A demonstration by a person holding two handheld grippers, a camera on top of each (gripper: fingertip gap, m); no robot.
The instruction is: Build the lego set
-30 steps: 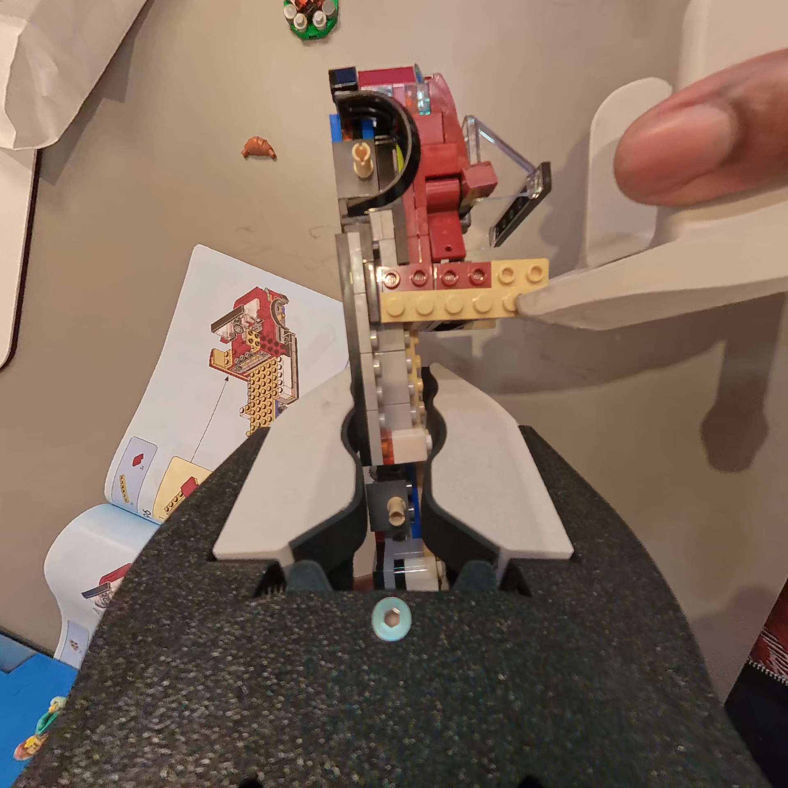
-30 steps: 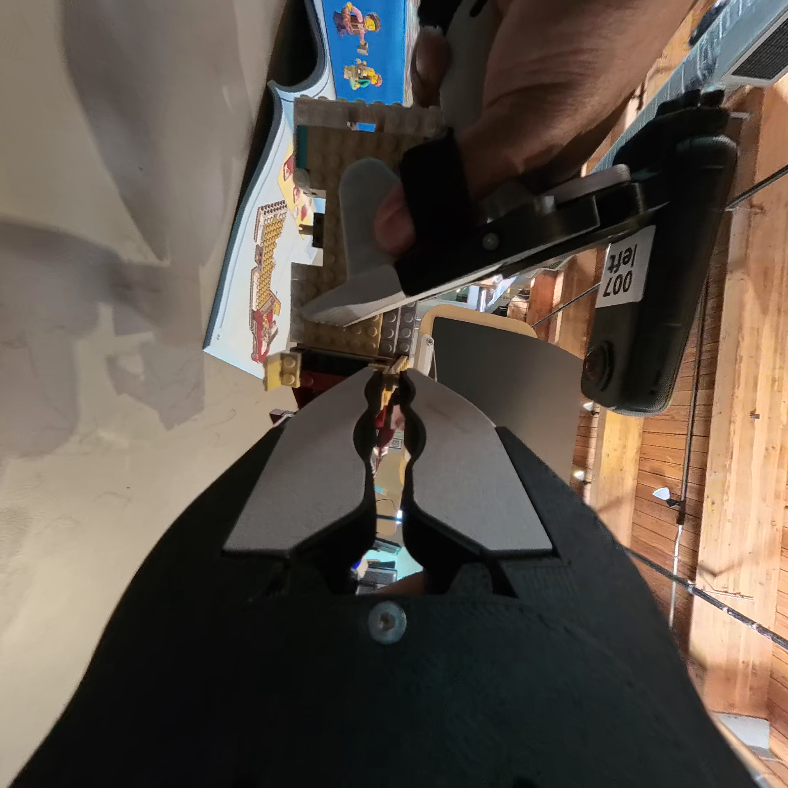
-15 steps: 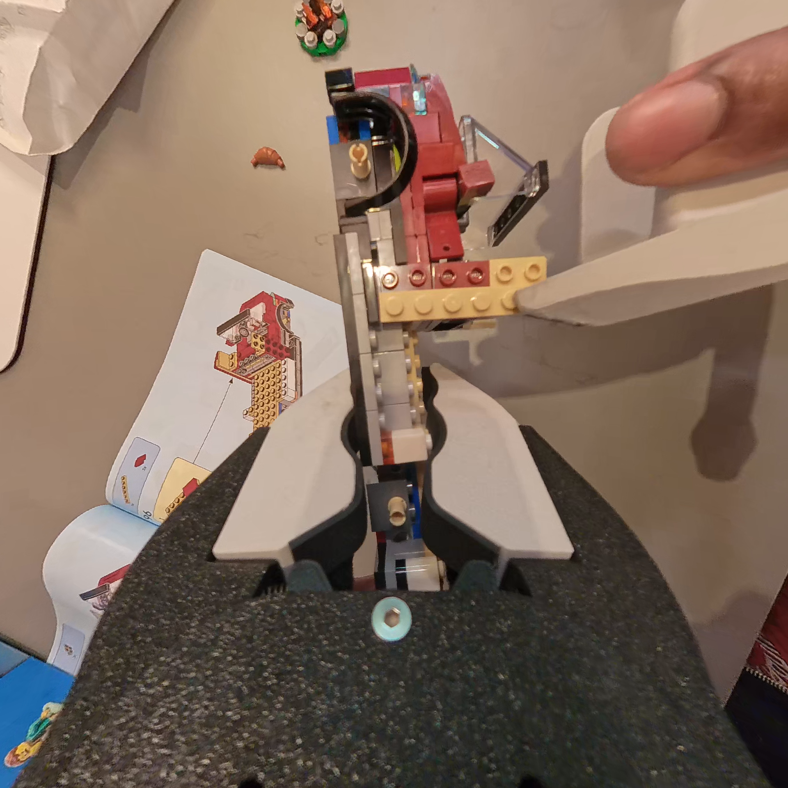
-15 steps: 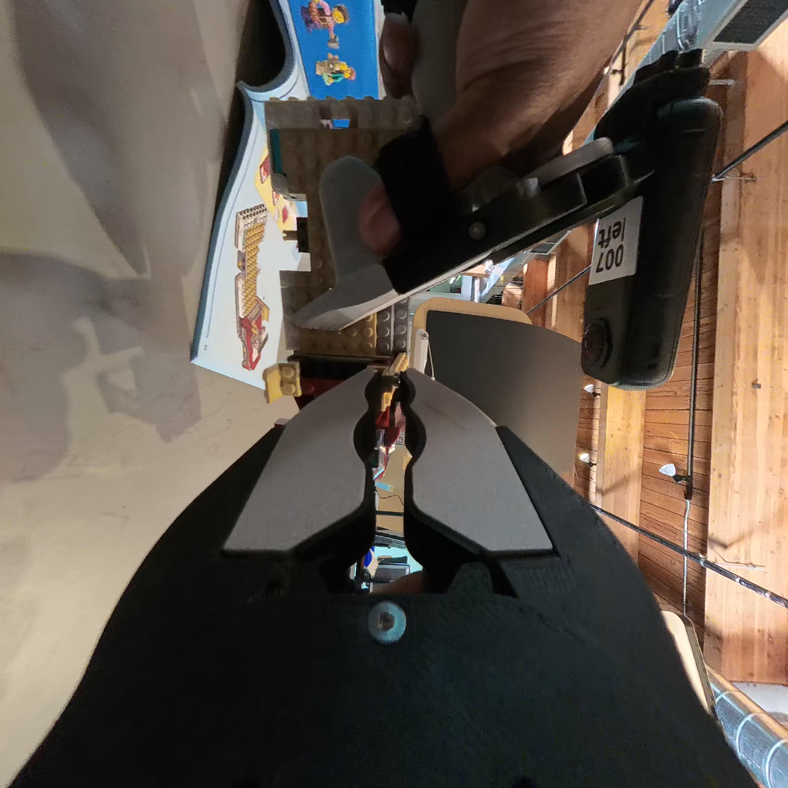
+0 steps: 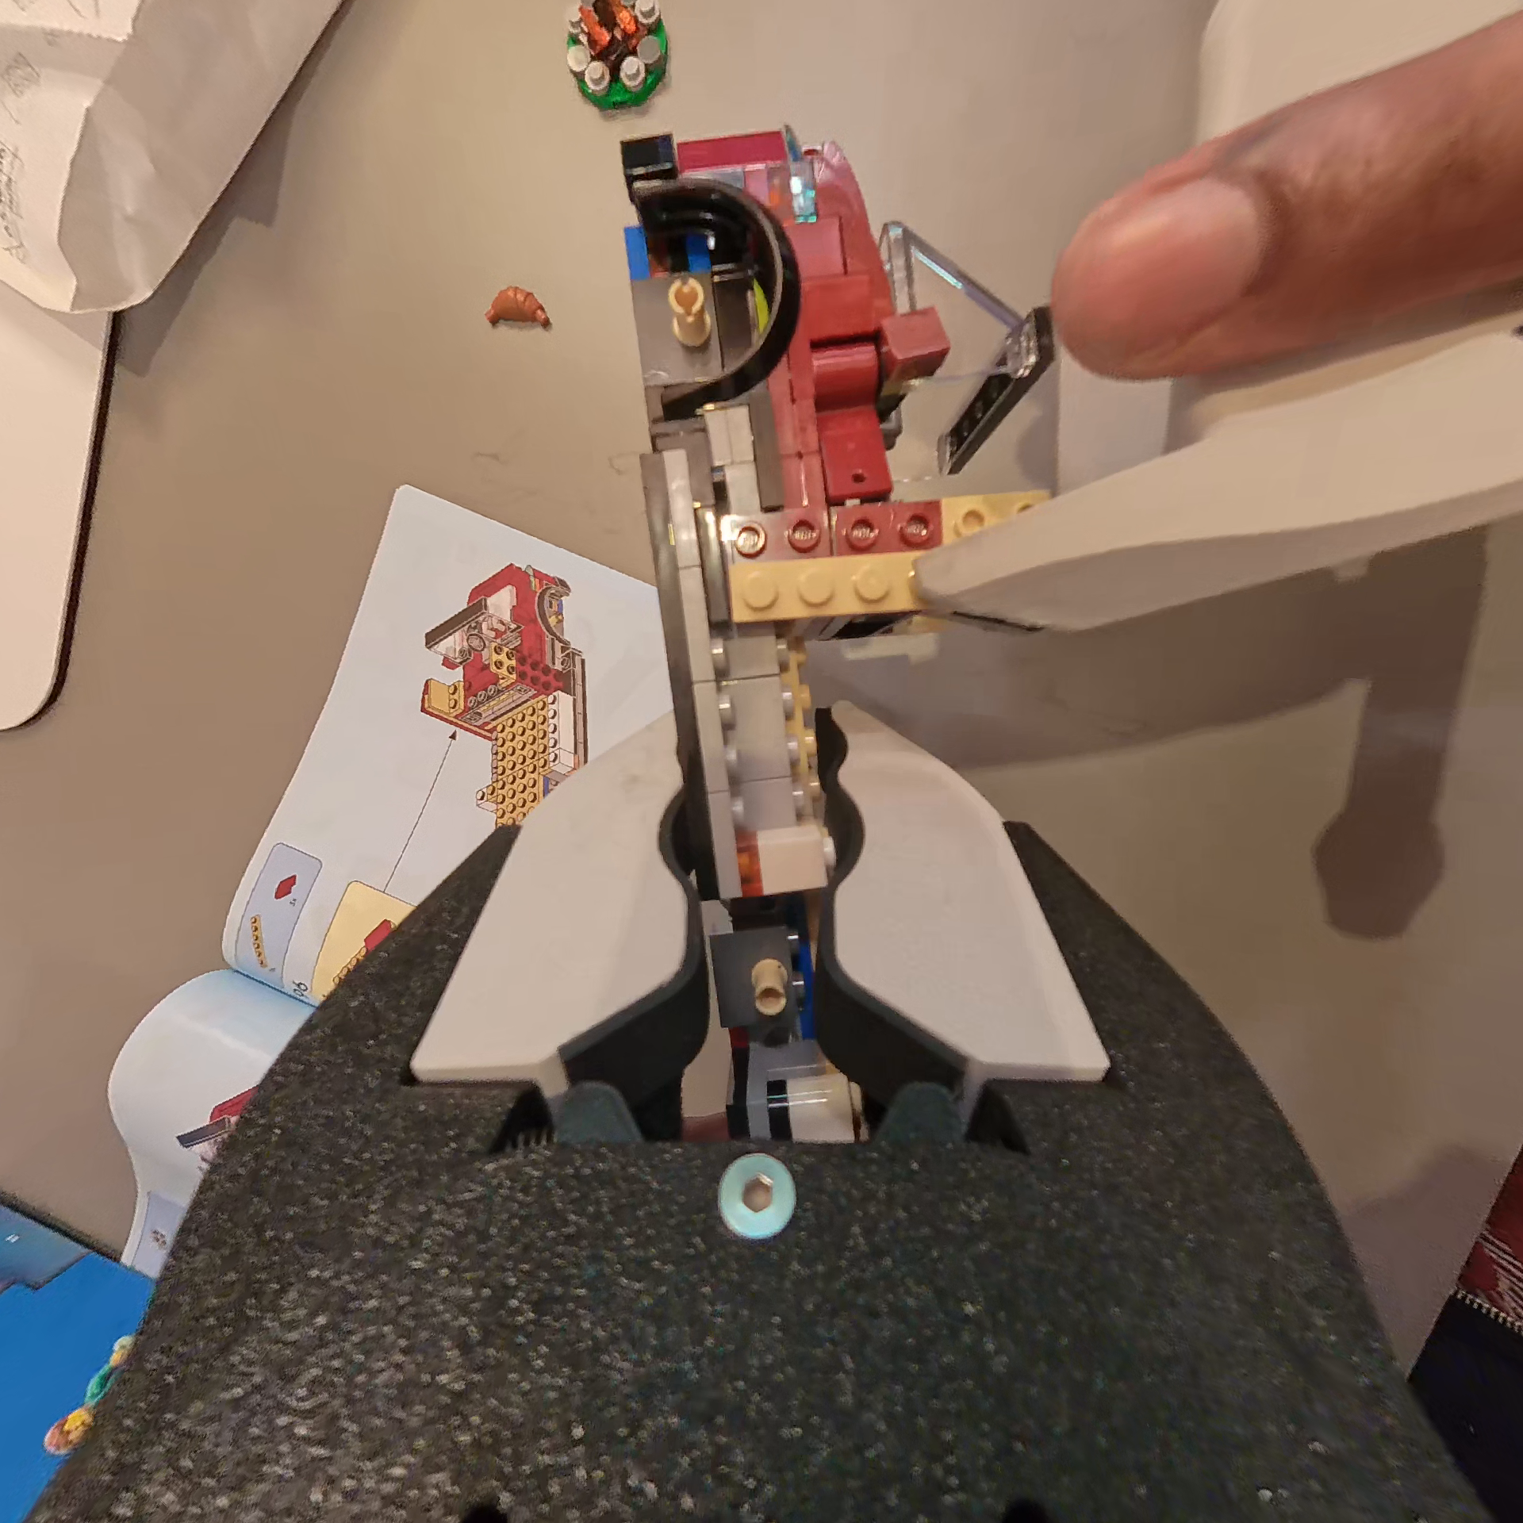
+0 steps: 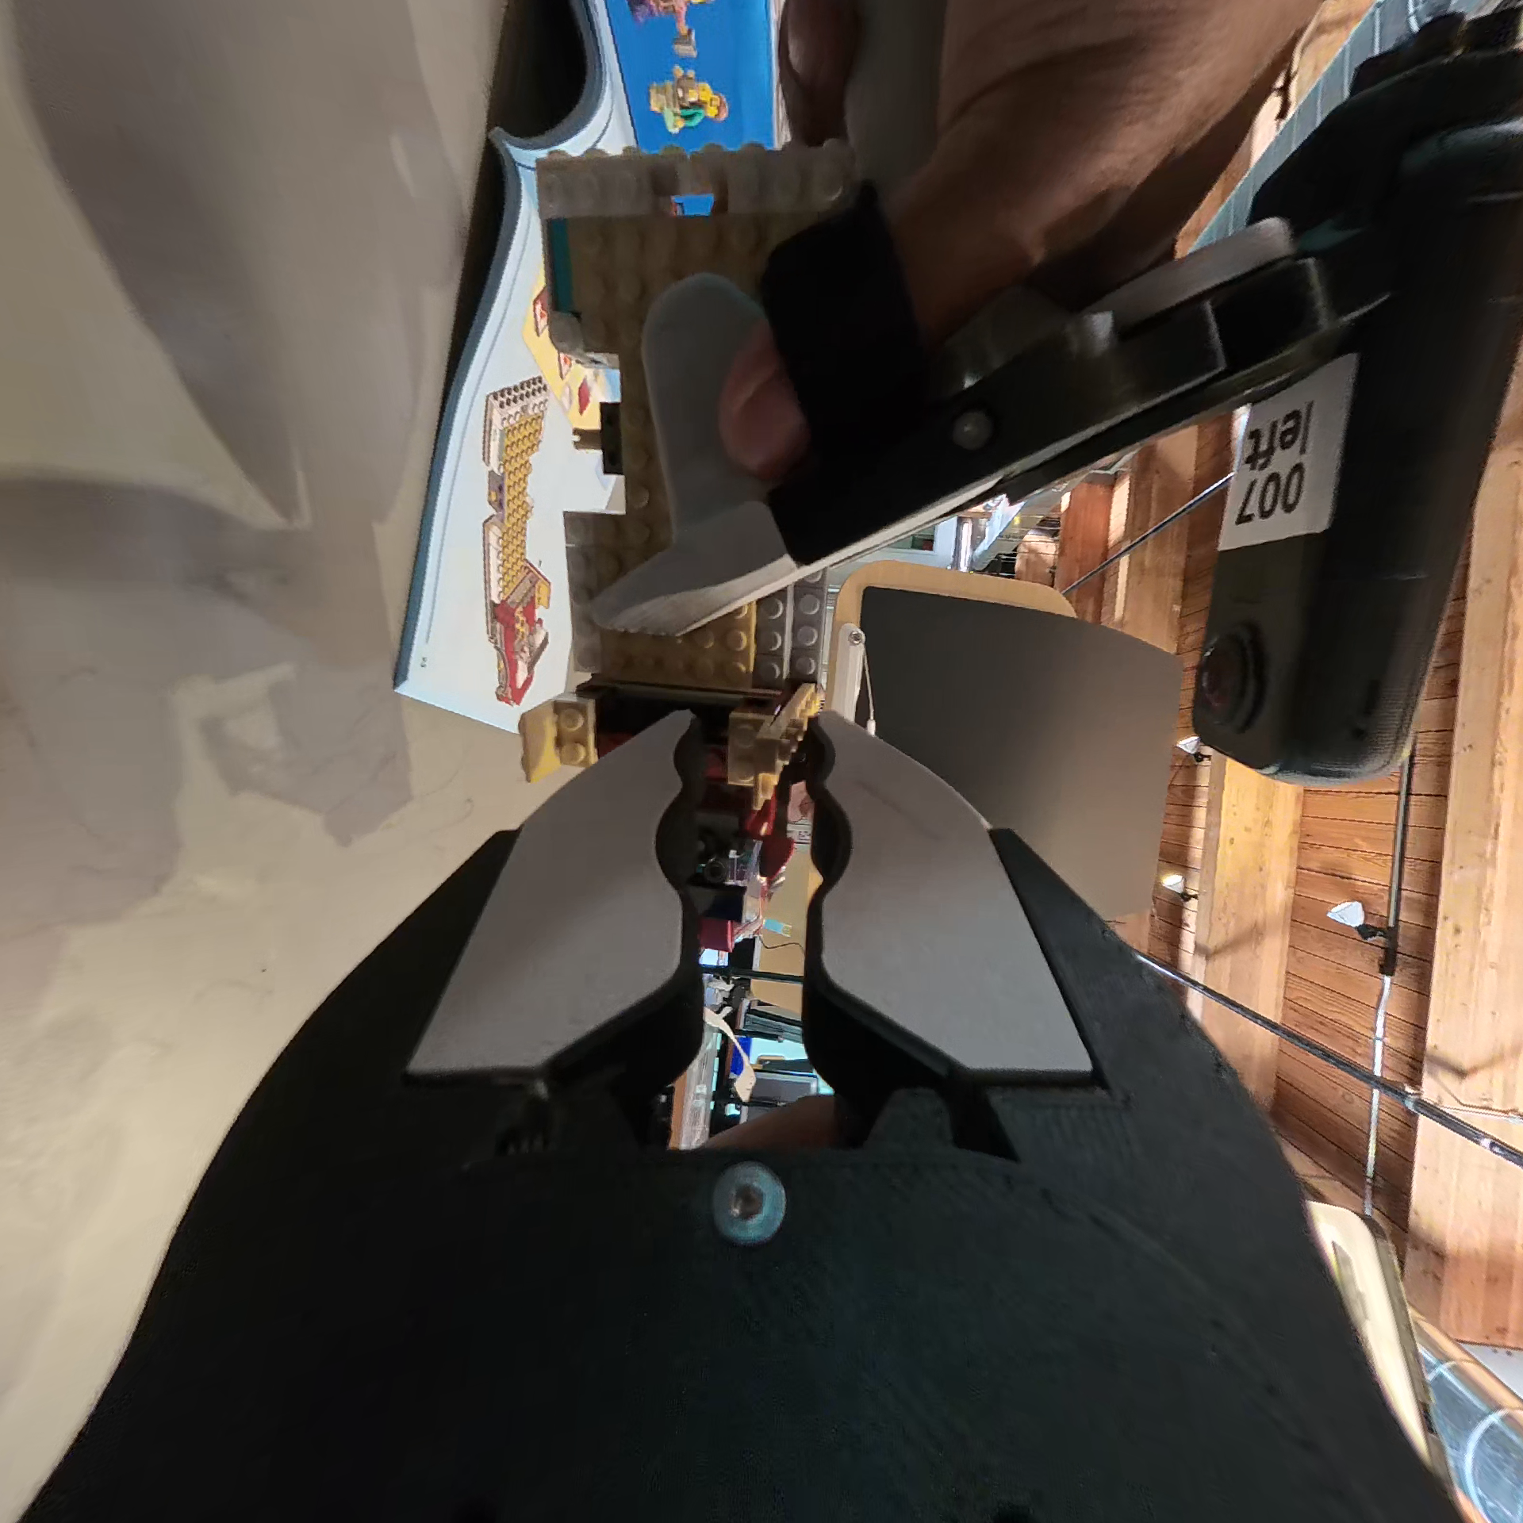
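Note:
My left gripper [image 5: 754, 725] is shut on a brick-built model [image 5: 832, 330] of dark red, grey, tan and black pieces, clamping its grey and tan base plates edge-on. My right gripper [image 6: 754, 729] stands open at the model's side. A small tan piece [image 6: 762, 742] sits between its pads, touching or nearly touching the right pad, with a gap to the left pad. In the left wrist view a right gripper finger [image 5: 1154, 552] lies over the end of the model's tan plate [image 5: 816, 589]. A person's finger [image 5: 1236, 272] rests on that gripper.
An open instruction booklet [image 5: 461, 700] lies on the beige table [image 5: 330, 371], below left of the model. A small brown croissant piece [image 5: 517, 306], a green round piece [image 5: 616, 58], white paper [image 5: 124, 124] and a blue box [image 5: 49, 1335] lie around. A chair [image 6: 989, 742] stands beyond. About 5 cm separates my left fingertips from my right.
My right gripper's fingers have spread apart from their near-shut pinch on the tan piece and slid further along the tan plate. My left gripper keeps its hold on the model.

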